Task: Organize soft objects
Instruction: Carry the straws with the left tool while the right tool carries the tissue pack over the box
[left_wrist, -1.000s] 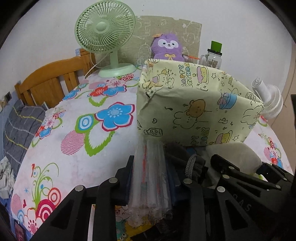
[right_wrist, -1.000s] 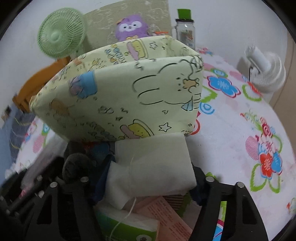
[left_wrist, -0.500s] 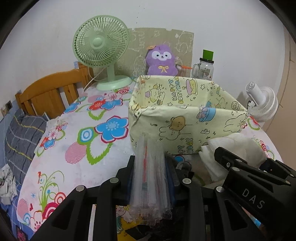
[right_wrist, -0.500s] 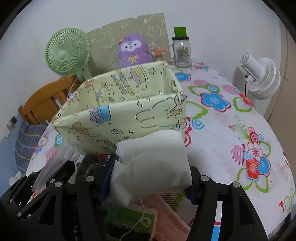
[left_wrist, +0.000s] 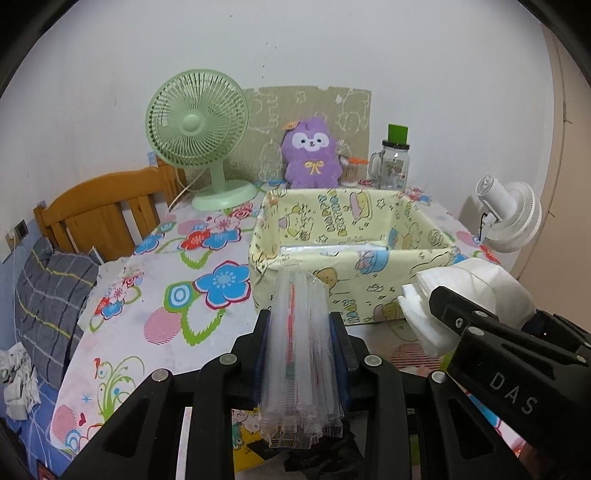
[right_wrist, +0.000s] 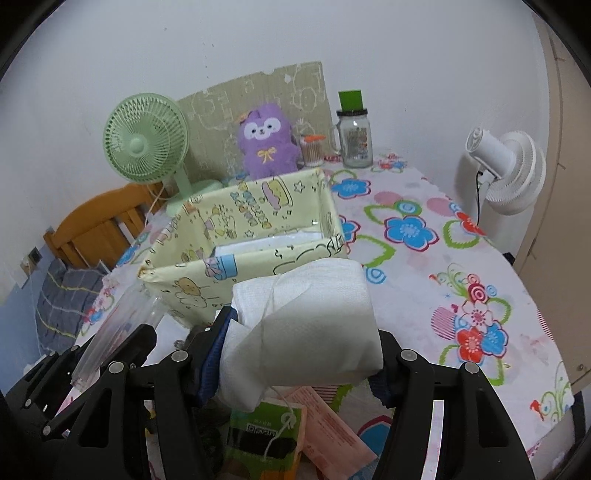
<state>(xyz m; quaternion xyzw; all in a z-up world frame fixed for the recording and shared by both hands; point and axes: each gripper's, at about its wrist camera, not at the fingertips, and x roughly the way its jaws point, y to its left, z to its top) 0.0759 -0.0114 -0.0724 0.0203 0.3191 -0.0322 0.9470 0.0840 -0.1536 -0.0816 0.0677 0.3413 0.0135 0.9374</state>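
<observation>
My left gripper (left_wrist: 300, 325) is shut on a clear plastic pack (left_wrist: 299, 354) with red print, which stands up between its pads. My right gripper (right_wrist: 303, 332) is shut on a folded white cloth bundle (right_wrist: 306, 325) with a loose thread. Both hang side by side just in front of the yellow cartoon-print fabric box (left_wrist: 369, 291), slightly above its rim. Something flat, white and clear (left_wrist: 325, 249) lies on the box floor. The white bundle (left_wrist: 469, 280) and right gripper show at the right of the left wrist view. The clear pack (right_wrist: 118, 321) shows at the lower left of the right wrist view.
Behind the box stand a green fan (left_wrist: 197, 129), a purple plush (left_wrist: 312, 151) and a glass jar with a green lid (left_wrist: 393, 162). A white fan (left_wrist: 511, 218) sits at the right, a wooden chair (left_wrist: 103, 218) at the left. A green tissue pack (right_wrist: 266, 432) lies below my right gripper.
Both grippers have risen and drawn back from the box, each keeping its item. The box front wall filled the views before; its inside now shows from above.
</observation>
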